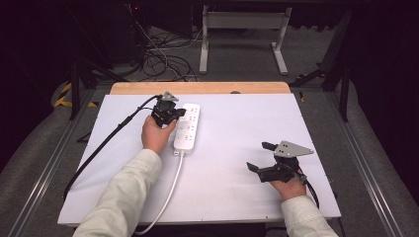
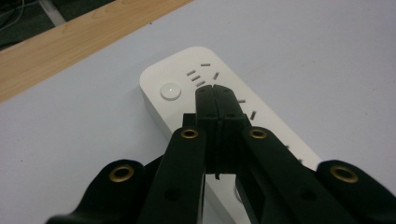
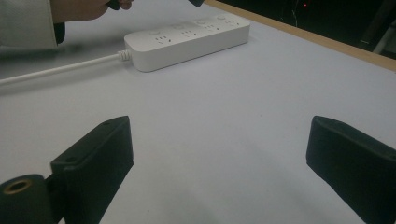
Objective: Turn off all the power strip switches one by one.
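Note:
A white power strip (image 1: 188, 129) lies on the white table top (image 1: 237, 128), left of the middle, and its white cable (image 1: 165, 197) runs off the near edge. My left gripper (image 1: 181, 113) hovers over the far end of the strip with its jaws shut and nothing between them. In the left gripper view the closed tips (image 2: 215, 93) sit just above the strip (image 2: 187, 77), beside its round button (image 2: 170, 91). My right gripper (image 1: 259, 156) rests low at the near right, open and empty. Its two fingers (image 3: 93, 158) stand wide apart and face the strip (image 3: 187, 39).
A wooden strip (image 1: 197, 88) borders the table's far edge. Beyond it on the floor stand a white metal frame (image 1: 242, 34) and tangled cables (image 1: 163, 64). A black cable (image 1: 108, 138) trails left from the left gripper. Bare white surface (image 3: 224, 107) lies between the right gripper and the strip.

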### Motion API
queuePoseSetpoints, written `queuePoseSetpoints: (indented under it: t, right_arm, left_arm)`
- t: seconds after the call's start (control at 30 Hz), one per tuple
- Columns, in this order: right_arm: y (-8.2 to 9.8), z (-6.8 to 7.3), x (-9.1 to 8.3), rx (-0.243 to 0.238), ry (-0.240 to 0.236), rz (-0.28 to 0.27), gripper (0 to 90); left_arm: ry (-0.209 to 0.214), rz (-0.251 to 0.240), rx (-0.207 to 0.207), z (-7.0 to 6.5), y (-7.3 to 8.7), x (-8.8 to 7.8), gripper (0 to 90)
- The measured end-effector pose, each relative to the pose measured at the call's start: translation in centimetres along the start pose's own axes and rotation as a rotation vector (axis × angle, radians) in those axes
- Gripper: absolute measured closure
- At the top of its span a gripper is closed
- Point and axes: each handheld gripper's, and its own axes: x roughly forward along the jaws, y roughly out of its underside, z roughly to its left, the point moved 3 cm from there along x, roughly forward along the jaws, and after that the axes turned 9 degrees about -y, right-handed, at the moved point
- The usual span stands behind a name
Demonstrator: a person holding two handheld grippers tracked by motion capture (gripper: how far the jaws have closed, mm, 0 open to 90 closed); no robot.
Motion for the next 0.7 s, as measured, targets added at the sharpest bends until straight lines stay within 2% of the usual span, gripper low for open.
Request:
queuePoseSetpoints:
  t: [0.07,0.23,0.4,0.5,0.63,0.7]
  right_arm:
    - [0.2,0.0,-0.1,0.006,0.000,0.001,8.1]
    - [0.2,0.0,-0.2,0.007,0.000,-0.003,8.1]
    - [0.2,0.0,-0.1,0.008,-0.001,-0.004,8.1]
    - [0.1,0.0,-0.1,0.005,-0.002,-0.003,8.1]
    - [0.1,0.0,-0.2,0.007,0.001,-0.005,8.1]
    - [0.1,0.1,-0.2,0.005,-0.001,-0.006,8.1]
  left_arm:
    - [0.030,0.013,-0.019,0.1,0.1,0.6,90.0]
    - [0.012,0.057,-0.010,0.1,0.6,1.5,90.0]
    - [0.018,0.058,-0.031,0.0,0.6,1.7,90.0]
    - [0.004,0.055,-0.020,-0.5,0.8,1.8,90.0]
    - [-0.050,0.037,-0.007,-1.2,0.9,1.9,90.0]
    - [-0.049,0.042,-0.005,-1.2,0.9,1.9,90.0]
